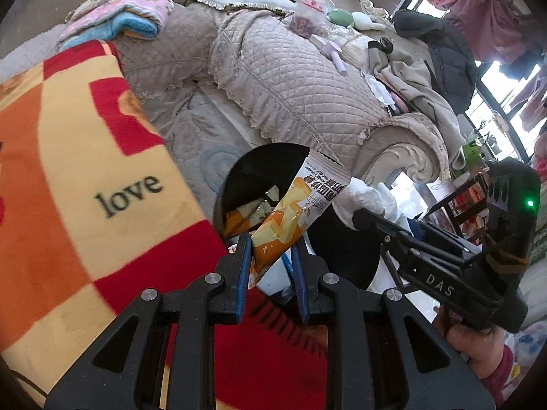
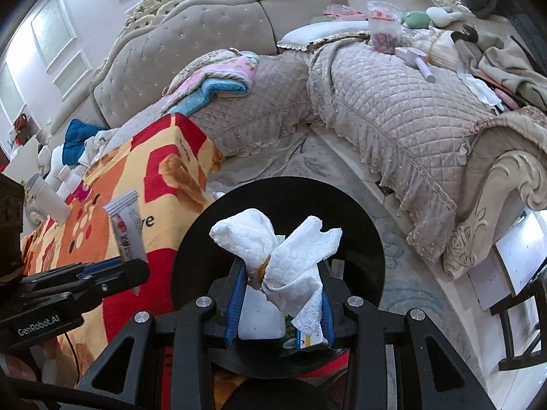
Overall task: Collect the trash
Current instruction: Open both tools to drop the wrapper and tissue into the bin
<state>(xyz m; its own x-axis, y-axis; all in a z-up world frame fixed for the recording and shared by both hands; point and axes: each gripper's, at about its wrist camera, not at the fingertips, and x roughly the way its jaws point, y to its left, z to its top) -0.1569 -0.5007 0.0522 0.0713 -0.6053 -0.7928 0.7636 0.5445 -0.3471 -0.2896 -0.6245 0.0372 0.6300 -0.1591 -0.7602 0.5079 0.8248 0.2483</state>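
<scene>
Wrapper [image 1: 290, 215]: orange and white snack packet, printed text, flattened, tilted with its serrated white end up and to the right. Its lower orange end sits between blue pads, above the near rim of the bin [image 1: 239, 174]; from the other side it shows silver-grey [image 2: 124, 232].

Tissue [image 2: 283, 256]: white, quilted, crumpled and pinched at its middle so two lobes flare left and right. It hangs over the bin's mouth.

Bin: round, black, open-topped, beside the blanket's edge. Inside: yellow-orange wrappers [image 1: 244, 217] against the left wall, a small box [image 2: 304, 335] near the front.
</scene>
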